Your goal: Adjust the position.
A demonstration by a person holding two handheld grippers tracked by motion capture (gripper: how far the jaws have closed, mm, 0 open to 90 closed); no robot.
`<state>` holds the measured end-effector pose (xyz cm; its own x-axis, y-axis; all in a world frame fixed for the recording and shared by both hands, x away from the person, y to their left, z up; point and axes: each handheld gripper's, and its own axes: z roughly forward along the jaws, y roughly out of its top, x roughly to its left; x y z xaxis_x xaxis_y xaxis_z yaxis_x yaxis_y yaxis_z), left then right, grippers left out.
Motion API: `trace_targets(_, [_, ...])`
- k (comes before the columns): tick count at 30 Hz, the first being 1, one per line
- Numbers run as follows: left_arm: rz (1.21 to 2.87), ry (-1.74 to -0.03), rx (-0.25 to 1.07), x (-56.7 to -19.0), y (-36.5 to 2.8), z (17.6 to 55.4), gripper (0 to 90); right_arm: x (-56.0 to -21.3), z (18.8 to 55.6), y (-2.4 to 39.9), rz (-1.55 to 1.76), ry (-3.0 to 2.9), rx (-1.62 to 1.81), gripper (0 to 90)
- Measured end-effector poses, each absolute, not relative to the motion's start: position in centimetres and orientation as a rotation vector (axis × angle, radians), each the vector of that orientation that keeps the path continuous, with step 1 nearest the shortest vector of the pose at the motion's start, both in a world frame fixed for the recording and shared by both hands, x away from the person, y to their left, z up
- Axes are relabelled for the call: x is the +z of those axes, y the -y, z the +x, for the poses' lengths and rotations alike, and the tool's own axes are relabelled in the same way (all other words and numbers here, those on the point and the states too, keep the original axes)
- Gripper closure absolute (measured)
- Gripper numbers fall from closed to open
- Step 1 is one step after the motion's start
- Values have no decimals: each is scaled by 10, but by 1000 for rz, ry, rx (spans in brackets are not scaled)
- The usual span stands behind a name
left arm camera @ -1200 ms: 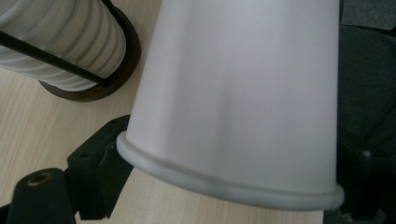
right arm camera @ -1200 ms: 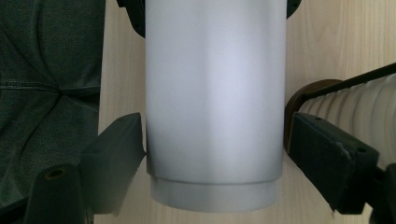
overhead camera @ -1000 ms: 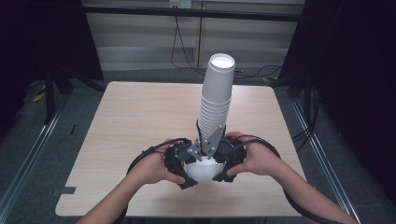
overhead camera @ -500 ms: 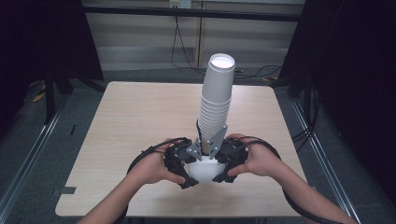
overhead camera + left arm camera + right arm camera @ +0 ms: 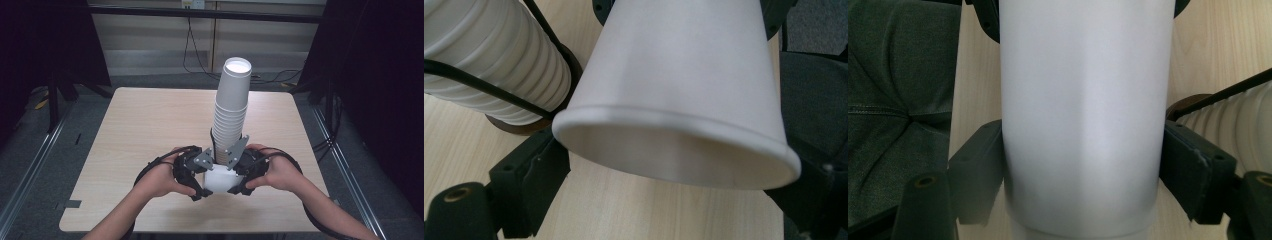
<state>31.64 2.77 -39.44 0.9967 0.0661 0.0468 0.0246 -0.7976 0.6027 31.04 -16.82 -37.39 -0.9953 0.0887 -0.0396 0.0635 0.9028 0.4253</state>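
A single white paper cup (image 5: 219, 180) lies on its side between my two grippers, just above the table's front edge. My left gripper (image 5: 200, 186) is shut on its rim end, and in the left gripper view the cup (image 5: 684, 100) spans the gap between both black jaws. My right gripper (image 5: 239, 184) is shut on the cup's body (image 5: 1083, 115), its jaws pressed against both sides. Right behind the grippers a tall stack of white cups (image 5: 231, 115) stands upright on a dark round base (image 5: 519, 127).
The light wooden table (image 5: 150, 125) is bare to the left and right of the stack. Black cables loop around both hands and one crosses the stack (image 5: 489, 60). The person's denim trousers (image 5: 898, 100) lie below the front edge. Dark floor and rails surround the table.
Both hands and the held cup have edged very slightly to the right. The grip and the stack look unchanged.
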Motion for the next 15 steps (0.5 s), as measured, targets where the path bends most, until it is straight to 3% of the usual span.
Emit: trace_targets(15, [2433, -79, 92, -390, -35, 318, 96, -373, 311, 181, 125, -2975, 744, 242])
